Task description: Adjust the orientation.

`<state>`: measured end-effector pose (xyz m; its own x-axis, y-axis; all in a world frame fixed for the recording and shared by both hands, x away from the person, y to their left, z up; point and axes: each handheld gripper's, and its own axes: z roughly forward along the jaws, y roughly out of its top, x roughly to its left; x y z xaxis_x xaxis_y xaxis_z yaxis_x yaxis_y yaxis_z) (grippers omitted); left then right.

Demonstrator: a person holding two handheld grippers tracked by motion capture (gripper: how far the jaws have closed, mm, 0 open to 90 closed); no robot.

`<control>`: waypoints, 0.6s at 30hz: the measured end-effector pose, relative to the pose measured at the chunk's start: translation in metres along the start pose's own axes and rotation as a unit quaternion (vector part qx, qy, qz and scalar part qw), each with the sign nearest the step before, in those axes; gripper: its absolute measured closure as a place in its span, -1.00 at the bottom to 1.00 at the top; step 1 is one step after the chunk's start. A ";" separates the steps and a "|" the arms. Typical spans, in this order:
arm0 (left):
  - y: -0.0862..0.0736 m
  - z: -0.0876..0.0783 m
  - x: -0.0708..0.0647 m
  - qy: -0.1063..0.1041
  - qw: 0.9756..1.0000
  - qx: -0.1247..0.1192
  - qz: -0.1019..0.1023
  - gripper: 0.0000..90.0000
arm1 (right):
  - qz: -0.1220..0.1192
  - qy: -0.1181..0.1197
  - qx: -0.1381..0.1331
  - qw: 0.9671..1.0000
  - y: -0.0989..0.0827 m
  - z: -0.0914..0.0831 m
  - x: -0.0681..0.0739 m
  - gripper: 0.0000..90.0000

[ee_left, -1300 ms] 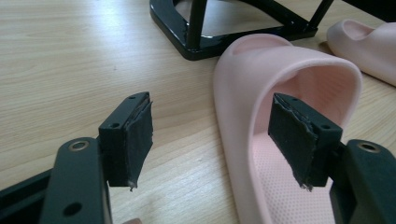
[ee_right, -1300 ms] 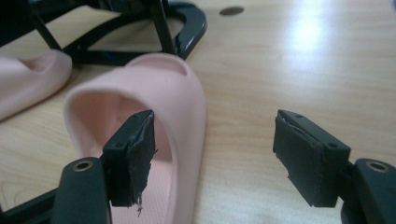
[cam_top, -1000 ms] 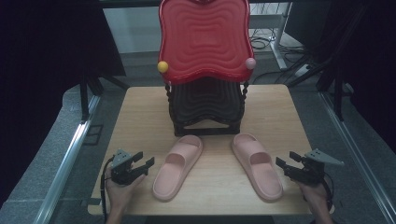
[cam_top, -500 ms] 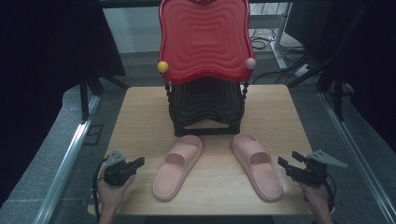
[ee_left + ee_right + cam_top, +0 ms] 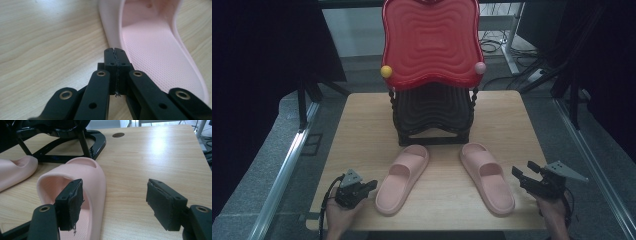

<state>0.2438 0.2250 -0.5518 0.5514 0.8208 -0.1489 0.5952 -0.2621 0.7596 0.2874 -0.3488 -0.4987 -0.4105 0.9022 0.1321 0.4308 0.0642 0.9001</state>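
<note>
The left tool (image 5: 367,186) sits low over the near left corner of the surface (image 5: 362,125), held in the left hand (image 5: 339,212), with its jaws pressed together and nothing between them; they have just been closing. In the left gripper view the meeting tips (image 5: 116,53) point at the outer side wall of the left slipper (image 5: 160,50), just beside it, and whether they touch it cannot be told. The right tool (image 5: 524,175) is held in the right hand (image 5: 554,210) at the near right edge, jaws spread wide and empty. In the right gripper view its pads (image 5: 71,202) stand apart, one in front of the strap of the right slipper (image 5: 82,177) and the other over bare wood; neither presses on anything. Both pink slippers lie sole down on the near half of the surface, toes pointing away from the person and heels angled outward: the left slipper (image 5: 403,179) just beside the left tool, the right slipper (image 5: 488,177) near the right tool. Behind them, at mid-surface, stands a black rack (image 5: 433,115), its base close to the slipper toes. It carries a red wavy panel (image 5: 432,42) upright on top, with a yellow ball (image 5: 386,71) at the panel's lower left corner and a pink ball (image 5: 480,68) at its lower right.
</note>
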 end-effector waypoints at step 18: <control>0.014 0.022 -0.045 -0.104 0.991 0.024 0.081 0.99 | 0.021 -0.001 -0.005 1.000 0.001 0.000 -0.002 -0.34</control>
<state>0.2400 0.1733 -0.5484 0.7477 0.6452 -0.1573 0.5127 -0.4103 0.7542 0.2883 -0.3509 -0.4980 -0.3899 0.9053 0.1687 0.4390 0.0218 0.8982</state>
